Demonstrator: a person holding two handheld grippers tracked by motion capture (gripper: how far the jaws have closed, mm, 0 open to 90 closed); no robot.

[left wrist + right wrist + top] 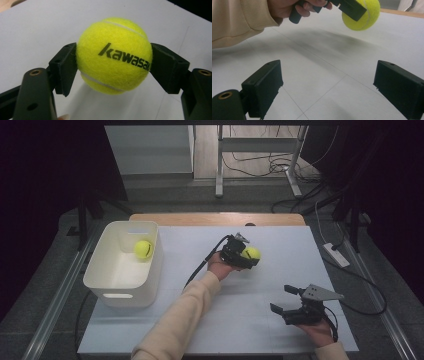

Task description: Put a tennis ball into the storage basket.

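White table (pixel 240 320); left gripper view: ball (pixel 113 55) lettered "kawasak".

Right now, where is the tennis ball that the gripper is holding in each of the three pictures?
High view: the held tennis ball is just right of centre, in the left gripper.
Left gripper view: the ball is central, clamped between both jaws.
Right gripper view: it is at the top right, above the table.
Shared landmark: the white tabletop.
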